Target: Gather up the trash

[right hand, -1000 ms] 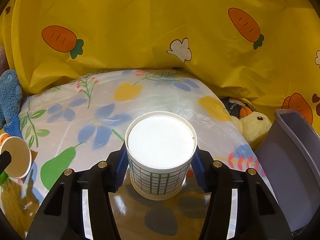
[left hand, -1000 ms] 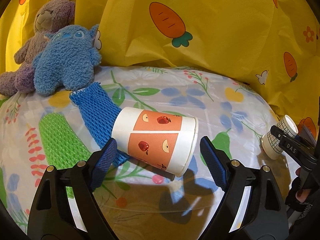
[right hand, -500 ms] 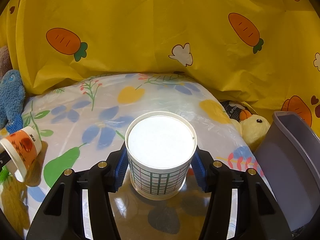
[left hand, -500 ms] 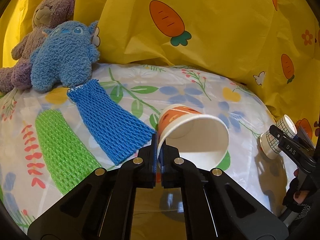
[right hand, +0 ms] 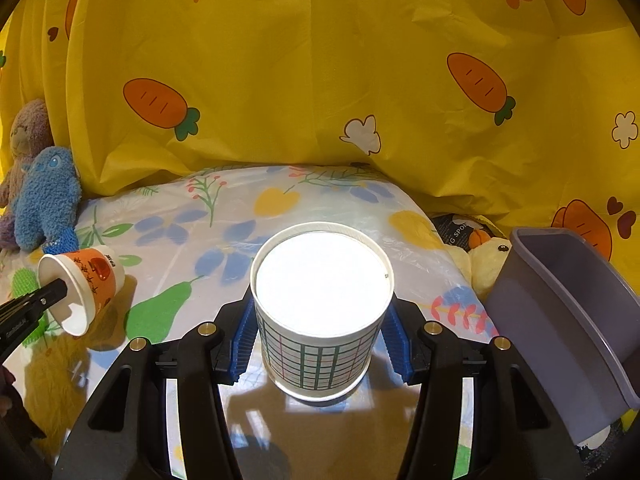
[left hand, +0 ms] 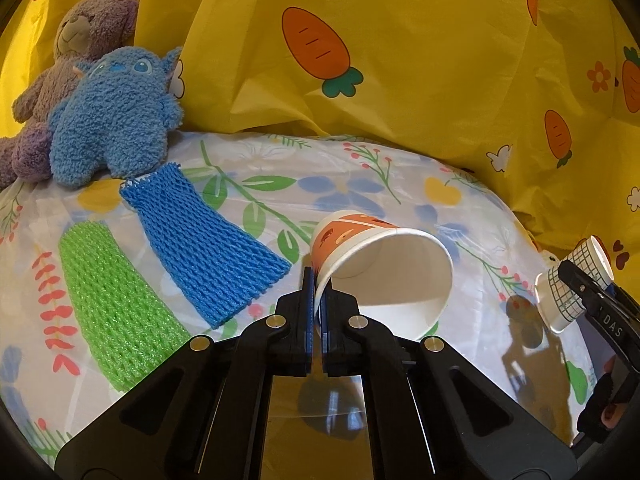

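Observation:
An orange paper cup [left hand: 384,276] with apple prints hangs tilted over the flowered tablecloth, its mouth turned toward the left wrist camera. My left gripper [left hand: 317,280] is shut on its rim, one pad inside and one outside. In the right wrist view the same cup [right hand: 86,280] shows at the far left on the left gripper [right hand: 56,290]. A white cup with a coloured grid [right hand: 320,320] sits upside down between the blue pads of my right gripper [right hand: 320,332], which is shut on its sides. The left wrist view has this cup [left hand: 568,292] at its right edge.
A blue foam net [left hand: 204,240] and a green foam net [left hand: 116,304] lie on the cloth at the left. A blue plush [left hand: 112,120] and a purple bear [left hand: 80,40] lean on the yellow carrot backdrop. A grey bin [right hand: 560,320] stands at the right beside a yellow duck toy [right hand: 484,256].
My left gripper went from open around the lying orange cup to shut on its rim, and the cup tipped up. The right gripper rose a little with the grid cup.

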`<move>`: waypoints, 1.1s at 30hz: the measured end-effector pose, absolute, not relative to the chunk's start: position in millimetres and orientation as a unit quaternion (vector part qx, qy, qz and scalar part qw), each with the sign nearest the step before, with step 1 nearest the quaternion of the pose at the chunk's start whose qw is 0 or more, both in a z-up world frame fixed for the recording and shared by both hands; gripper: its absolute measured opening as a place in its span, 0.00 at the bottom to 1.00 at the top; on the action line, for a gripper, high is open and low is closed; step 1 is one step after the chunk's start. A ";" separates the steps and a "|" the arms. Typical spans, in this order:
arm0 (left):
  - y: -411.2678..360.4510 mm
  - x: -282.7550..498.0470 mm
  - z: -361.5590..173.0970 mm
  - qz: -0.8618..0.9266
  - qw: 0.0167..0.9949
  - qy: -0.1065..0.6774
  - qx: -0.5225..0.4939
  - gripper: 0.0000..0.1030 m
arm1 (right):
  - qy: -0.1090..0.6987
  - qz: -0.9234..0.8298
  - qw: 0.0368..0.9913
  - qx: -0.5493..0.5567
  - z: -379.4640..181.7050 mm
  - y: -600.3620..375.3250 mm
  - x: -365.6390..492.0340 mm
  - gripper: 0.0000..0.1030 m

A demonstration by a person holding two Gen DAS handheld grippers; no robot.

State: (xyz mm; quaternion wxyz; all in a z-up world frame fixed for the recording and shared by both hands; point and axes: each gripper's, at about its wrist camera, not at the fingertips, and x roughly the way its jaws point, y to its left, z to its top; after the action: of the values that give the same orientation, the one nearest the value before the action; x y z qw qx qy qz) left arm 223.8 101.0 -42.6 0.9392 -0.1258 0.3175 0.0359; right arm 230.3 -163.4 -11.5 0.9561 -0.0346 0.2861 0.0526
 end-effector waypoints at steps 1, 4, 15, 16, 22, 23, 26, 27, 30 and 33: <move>99.5 223.0 -41.8 0.035 0.939 0.317 -0.125 0.02 | 0.283 0.054 0.957 -0.035 -9.0 -164.9 225.1 0.53; 94.1 219.6 -38.5 0.032 0.941 0.314 -0.121 0.02 | 0.272 0.060 0.960 -0.036 -1.2 -168.9 208.2 0.53; 65.8 193.0 -27.4 0.003 0.944 0.308 -0.119 0.02 | 0.244 0.071 0.966 -0.045 15.4 -187.5 153.5 0.53; 62.2 190.0 -26.3 -0.001 0.944 0.307 -0.118 0.02 | 0.244 0.070 0.966 -0.045 16.0 -189.8 149.8 0.53; 28.9 170.1 -14.5 -0.035 0.948 0.298 -0.104 0.02 | 0.239 0.065 0.968 -0.046 19.5 -205.2 127.7 0.53; 22.9 167.5 -12.0 -0.040 0.949 0.296 -0.101 0.02 | 0.237 0.064 0.968 -0.047 20.1 -207.8 124.1 0.53; 4.4 160.6 -4.1 -0.061 0.950 0.291 -0.094 0.02 | 0.232 0.060 0.970 -0.048 22.5 -215.2 114.8 0.53; -1.8 158.8 -1.3 -0.068 0.950 0.290 -0.092 0.02 | 0.230 0.059 0.970 -0.049 23.1 -217.5 112.2 0.53; -19.9 155.3 6.0 -0.086 0.951 0.285 -0.084 0.02 | 0.227 0.054 0.971 -0.049 24.5 -224.6 105.2 0.53; -37.2 153.6 11.5 -0.100 0.951 0.284 -0.075 0.02 | 0.224 0.049 0.972 -0.048 25.9 -232.5 100.2 0.53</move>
State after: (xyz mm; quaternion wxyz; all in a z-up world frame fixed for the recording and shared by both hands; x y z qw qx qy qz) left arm 153.6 -37.2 11.5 0.9508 -0.0748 0.2837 -0.0999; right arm 100.2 -232.5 25.9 0.9721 -0.0483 0.2242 0.0485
